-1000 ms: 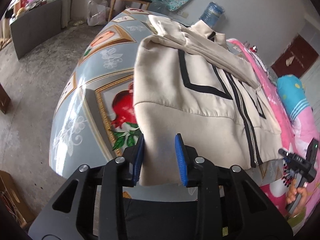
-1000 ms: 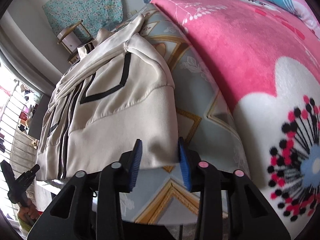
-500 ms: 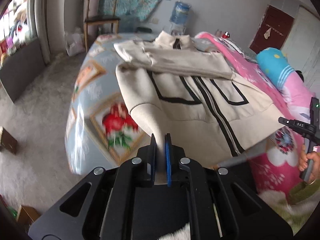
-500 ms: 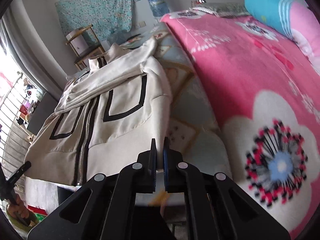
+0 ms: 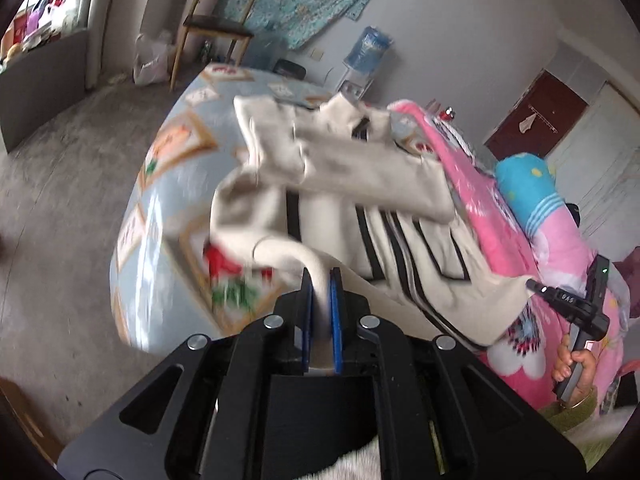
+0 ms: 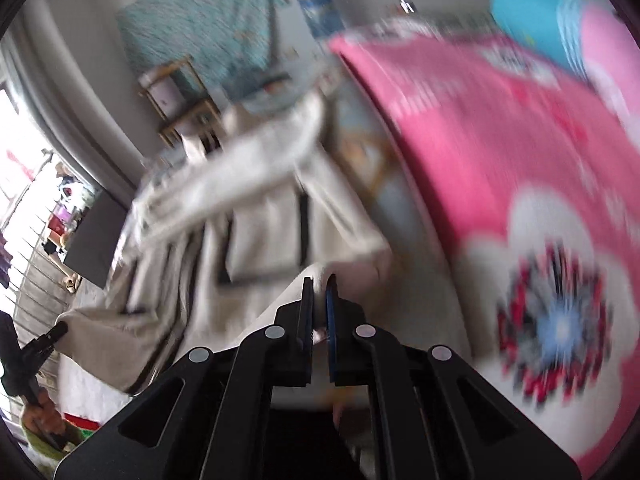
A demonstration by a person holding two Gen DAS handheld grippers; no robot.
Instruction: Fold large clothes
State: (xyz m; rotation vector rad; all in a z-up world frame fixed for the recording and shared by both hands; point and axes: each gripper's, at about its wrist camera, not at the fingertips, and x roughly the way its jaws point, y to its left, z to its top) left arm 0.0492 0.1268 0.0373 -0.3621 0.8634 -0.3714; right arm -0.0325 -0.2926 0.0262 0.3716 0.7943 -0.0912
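left wrist: left gripper (image 5: 321, 280) clamps jacket (image 5: 360, 184) hem, chair (image 5: 216, 28) | right wrist: right gripper (image 6: 319, 286) likewise

The left tool (image 5: 321, 280) points downward, its blue pads clamped together on cream cloth. The right tool (image 6: 319, 286) points downward too, pads pinched tight on cloth, gripped by a hand (image 5: 570, 364).

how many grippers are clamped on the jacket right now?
2. The left gripper pinches the cream jacket at its near hem corner beside the bare bedsheet; the right gripper pinches the opposite near corner, beside the pink blanket.
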